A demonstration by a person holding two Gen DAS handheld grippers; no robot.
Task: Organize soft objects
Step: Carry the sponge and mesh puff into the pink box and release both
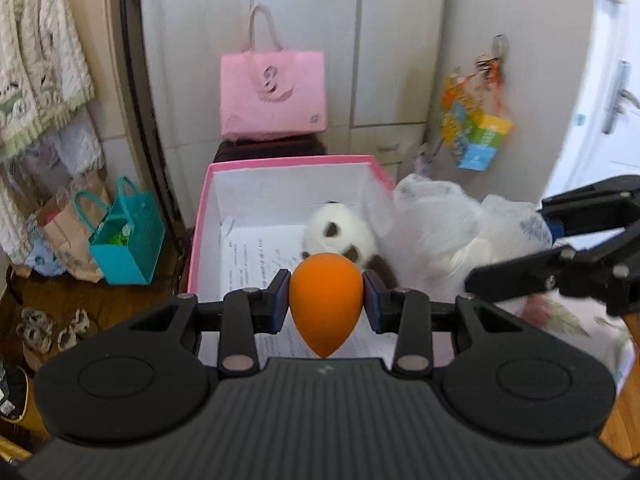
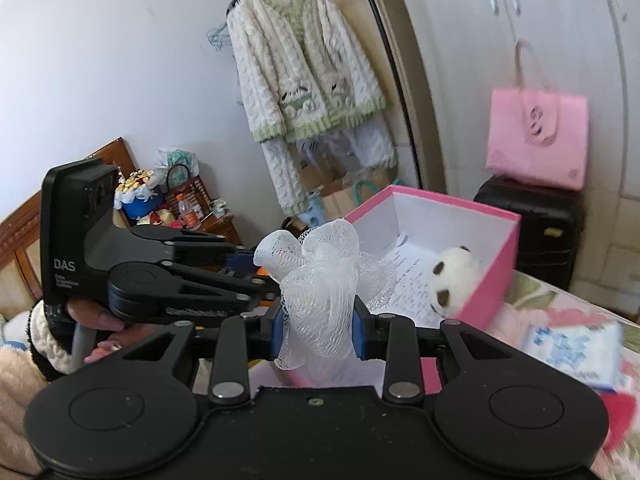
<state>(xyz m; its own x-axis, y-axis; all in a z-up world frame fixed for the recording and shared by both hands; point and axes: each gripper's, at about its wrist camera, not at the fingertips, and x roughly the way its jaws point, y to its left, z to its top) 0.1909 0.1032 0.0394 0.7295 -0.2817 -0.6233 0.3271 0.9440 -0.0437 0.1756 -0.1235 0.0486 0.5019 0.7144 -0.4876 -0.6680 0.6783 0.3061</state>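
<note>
My left gripper (image 1: 326,302) is shut on an orange egg-shaped sponge (image 1: 325,300), held above the near edge of an open pink box (image 1: 280,161). A white panda plush (image 1: 340,232) lies inside the box on printed paper. My right gripper (image 2: 319,330) is shut on a white mesh bath puff (image 2: 320,280), held near the box's (image 2: 492,280) front left corner. The panda plush (image 2: 454,280) shows inside the box there. The left gripper (image 2: 256,272) appears at the left of the right wrist view, beside the puff. The right gripper's body (image 1: 568,256) shows at the right of the left wrist view.
A pink tote bag (image 1: 274,94) sits on a dark suitcase (image 2: 532,228) behind the box. White plastic bags (image 1: 452,232) lie right of the box on a floral bedcover (image 2: 560,312). A tissue pack (image 2: 576,352) lies on the bed. A teal bag (image 1: 128,236) stands at left. A jacket (image 2: 304,68) hangs on the wall.
</note>
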